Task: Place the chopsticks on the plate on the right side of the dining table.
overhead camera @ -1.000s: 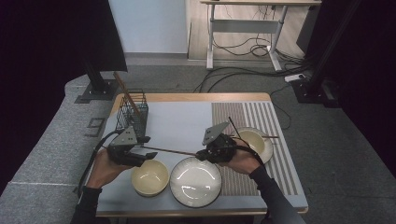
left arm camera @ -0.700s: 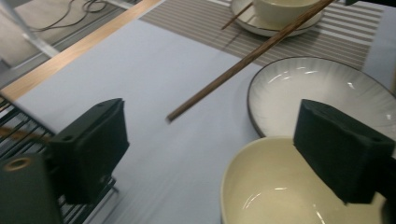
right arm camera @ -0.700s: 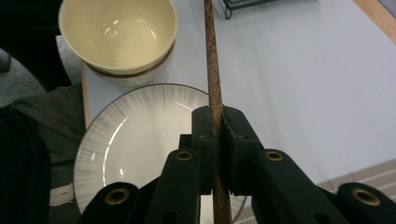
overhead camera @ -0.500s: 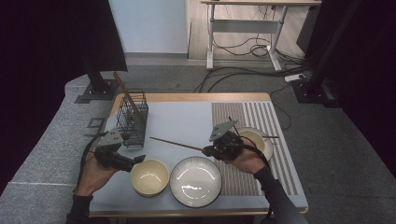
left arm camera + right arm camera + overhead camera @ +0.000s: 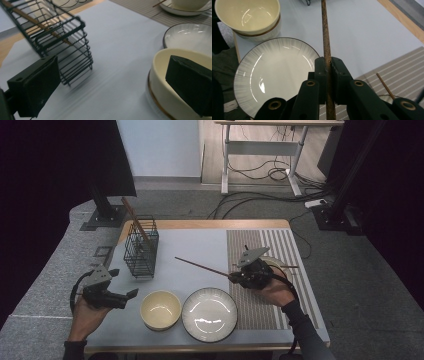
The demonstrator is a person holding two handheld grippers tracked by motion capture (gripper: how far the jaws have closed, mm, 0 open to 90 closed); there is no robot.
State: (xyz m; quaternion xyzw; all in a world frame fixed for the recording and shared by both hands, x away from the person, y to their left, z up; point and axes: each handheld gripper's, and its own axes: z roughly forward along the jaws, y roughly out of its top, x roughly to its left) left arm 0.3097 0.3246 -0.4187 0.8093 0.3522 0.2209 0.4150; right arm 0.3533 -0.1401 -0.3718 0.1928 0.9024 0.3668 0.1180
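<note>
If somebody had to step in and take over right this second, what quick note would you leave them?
Right gripper: shut on a wooden chopstick, held above the table, tip toward the wire basket.
Left gripper: open, holding nothing, beside the cream bowl.
Done: one chopstick stands in the basket.
Left: probably the held chopstick goes in too; another chopstick lies on the saucer at the right.

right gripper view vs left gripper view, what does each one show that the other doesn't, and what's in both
The right gripper view alone gives the right gripper with its jaws shut on a brown chopstick that runs up between them, above the table.

The left gripper view alone gives the left gripper with its jaws wide apart and nothing between them, and the black wire basket with another chopstick leaning inside it.

Both give the cream bowl, the striped white plate, the pale blue mat and a bit of the striped placemat.
</note>
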